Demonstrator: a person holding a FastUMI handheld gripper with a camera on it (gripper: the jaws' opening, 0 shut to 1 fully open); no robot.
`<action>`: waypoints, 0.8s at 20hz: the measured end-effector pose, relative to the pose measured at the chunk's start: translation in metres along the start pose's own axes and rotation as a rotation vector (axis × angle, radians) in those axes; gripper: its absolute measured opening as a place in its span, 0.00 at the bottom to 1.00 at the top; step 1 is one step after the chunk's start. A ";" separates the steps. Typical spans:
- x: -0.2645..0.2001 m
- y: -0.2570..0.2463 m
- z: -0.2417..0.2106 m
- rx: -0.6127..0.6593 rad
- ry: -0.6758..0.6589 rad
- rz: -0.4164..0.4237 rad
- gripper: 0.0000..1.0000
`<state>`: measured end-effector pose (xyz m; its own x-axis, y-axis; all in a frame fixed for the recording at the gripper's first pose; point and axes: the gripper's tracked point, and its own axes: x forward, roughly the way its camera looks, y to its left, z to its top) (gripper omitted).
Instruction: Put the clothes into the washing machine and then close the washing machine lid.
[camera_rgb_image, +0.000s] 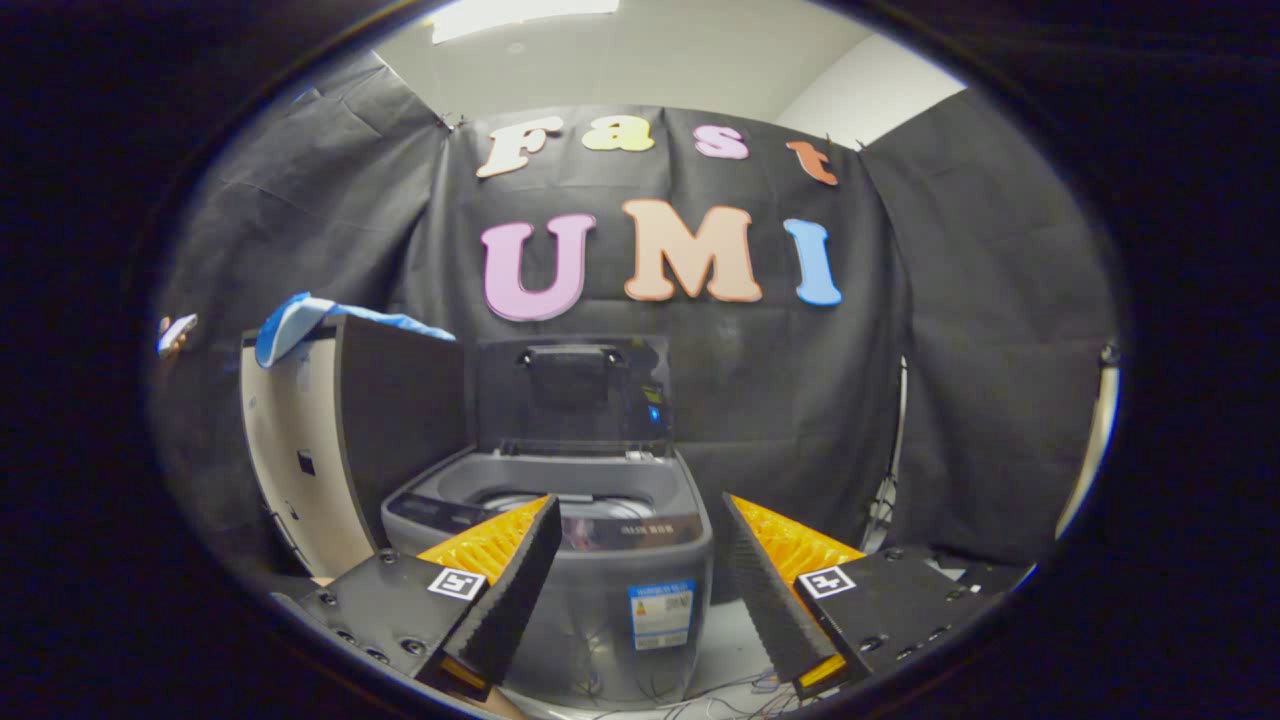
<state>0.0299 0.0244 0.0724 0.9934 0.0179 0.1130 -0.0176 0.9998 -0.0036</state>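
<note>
Gripper (640, 520): two fingers at the bottom of the frame, set wide apart, nothing held between them. Each finger has a black ribbed pad on its inner face, an orange ribbed body behind it, and a black base plate carrying a small square black-and-white marker. Left finger (515, 590) lower left of centre; right finger (765, 590) lower right of centre.

Washing machine (600, 560): small grey top-loading unit, lower centre of the frame, just ahead of the fingers and seen through the gap between them. Rounded grey body; dark control strip along the front rim; a blue-and-white label on the front face, text too small to tell. Tub opening visible at the top.

Washing machine lid (572, 395): raised, standing near upright at the back of the machine, centre of the frame. Dark translucent panel with a dark handle block near its top edge.

Clothes (300, 325): a blue cloth with a pale edge, left of centre, draped over the top of a cabinet (345, 440) just to the left of the machine. Cabinet has a pale face and a dark side panel.

Cables (720, 700): thin loose wires on the pale surface below the machine, bottom centre.
</note>
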 end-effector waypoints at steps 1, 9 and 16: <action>0.011 0.014 0.018 0.001 -0.017 0.034 0.98; 0.087 0.166 0.131 0.023 -0.035 0.283 0.97; 0.159 0.287 0.193 0.158 0.045 0.418 1.00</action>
<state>0.1605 0.3145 0.2809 0.9010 0.4243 0.0907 -0.4325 0.8946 0.1119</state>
